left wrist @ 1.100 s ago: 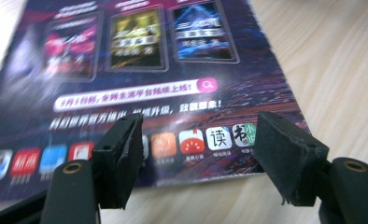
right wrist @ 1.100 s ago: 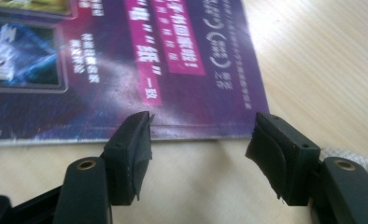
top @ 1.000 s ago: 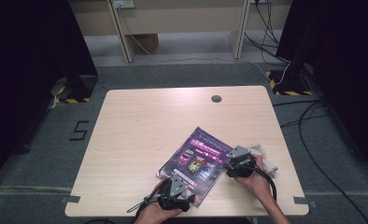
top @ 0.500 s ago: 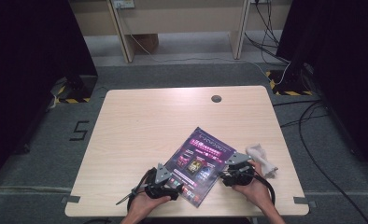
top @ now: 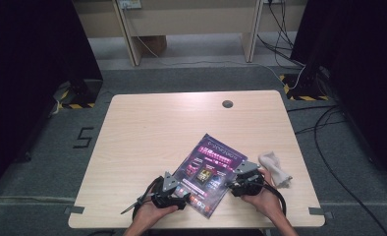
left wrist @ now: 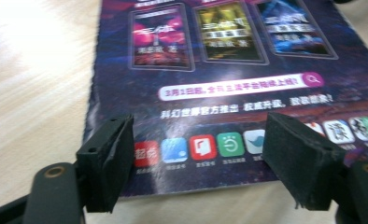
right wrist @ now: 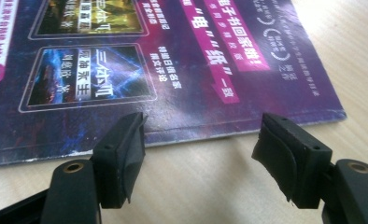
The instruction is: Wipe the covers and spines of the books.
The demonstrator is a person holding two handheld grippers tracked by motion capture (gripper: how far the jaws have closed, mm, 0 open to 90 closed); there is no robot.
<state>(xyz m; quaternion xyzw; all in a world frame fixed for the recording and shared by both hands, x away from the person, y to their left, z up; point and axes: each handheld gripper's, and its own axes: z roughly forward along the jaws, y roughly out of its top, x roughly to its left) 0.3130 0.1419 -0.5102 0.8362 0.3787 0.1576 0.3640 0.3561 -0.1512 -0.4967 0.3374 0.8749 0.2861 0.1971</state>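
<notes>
Nearest the person, both claws stood wide with nothing between the pads. The left gripper (top: 174,195), whose jaws had just been closing a little, faced the near edge of the poster (top: 207,173); the right gripper (top: 238,183), whose jaws had just been opening, faced its right edge, probably to lift or square it. The poster lay flat on the table (top: 147,128), and a crumpled cloth (top: 276,168) sat beyond.
</notes>
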